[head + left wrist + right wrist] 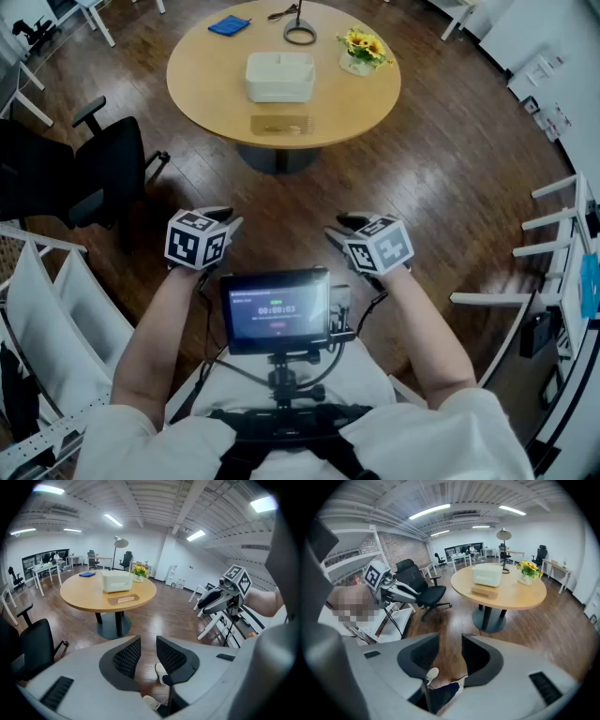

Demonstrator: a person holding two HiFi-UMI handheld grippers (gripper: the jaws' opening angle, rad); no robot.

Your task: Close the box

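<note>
Box: the white box (279,77) sits near the middle of the round table (211,94). I cannot tell what is in it or if its top is shut.
Tan piece: a flat tan piece (281,125) lies just beside the box, on the person's side.
Flower pot: a small pot with yellow flowers (364,45) stands near the box, to its right.
Blue cloth: the blue cloth (229,25) lies flat at the far left of the table.
Left gripper: the left gripper (148,645) is held low by the body, well apart from the table. Its jaws are apart, with only floor between them.
Right gripper: the right gripper (451,644) is held the same way, jaws apart and holding nothing.
Arms: both bare arms are bent, one on each side of a small screen (277,309).
Chair: a black chair (94,173) stands left of the table.
</note>
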